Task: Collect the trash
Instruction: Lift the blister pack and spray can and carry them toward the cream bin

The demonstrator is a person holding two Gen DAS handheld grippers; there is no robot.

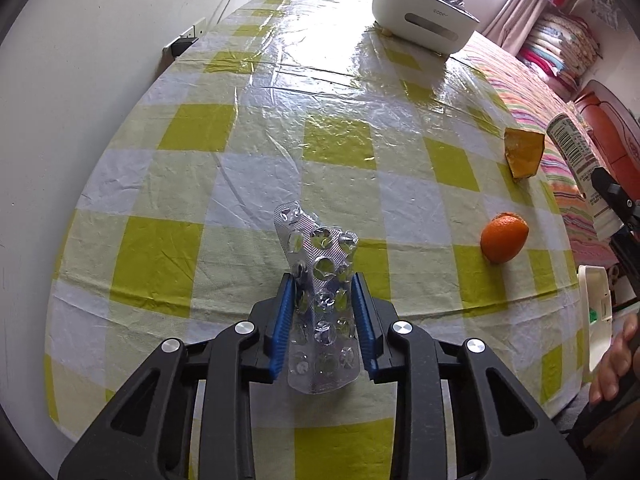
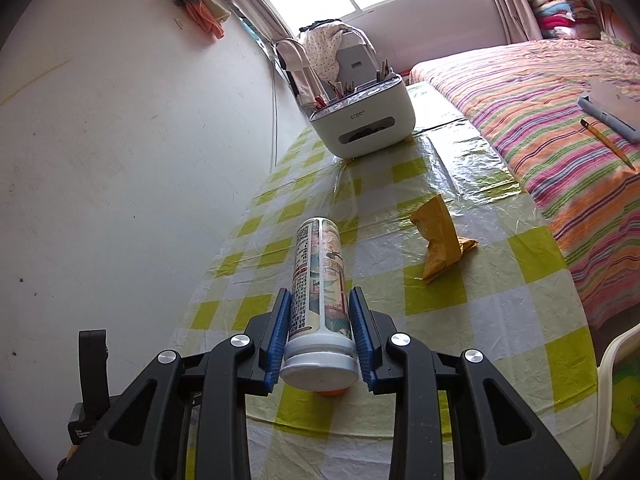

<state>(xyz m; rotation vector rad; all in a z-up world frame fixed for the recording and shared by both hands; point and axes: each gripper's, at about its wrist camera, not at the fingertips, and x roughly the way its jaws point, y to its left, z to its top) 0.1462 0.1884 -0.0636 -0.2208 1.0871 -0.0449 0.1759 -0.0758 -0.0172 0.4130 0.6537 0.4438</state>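
Both grippers carry trash over the checked table.

The left gripper (image 1: 325, 292) pinches an empty blister pack (image 1: 322, 300) near the table's (image 1: 192, 184) front edge. The right gripper (image 2: 320, 320) clamps a printed tube (image 2: 320, 280), cap toward the camera. An orange (image 1: 503, 239) and a yellow wrapper (image 2: 440, 240) lie by the right edge; a white organiser box (image 2: 362, 120) stands at the far end.

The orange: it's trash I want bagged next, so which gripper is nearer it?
Right. The right gripper, holding a tube, hangs just beside the orange; the left gripper is farther.
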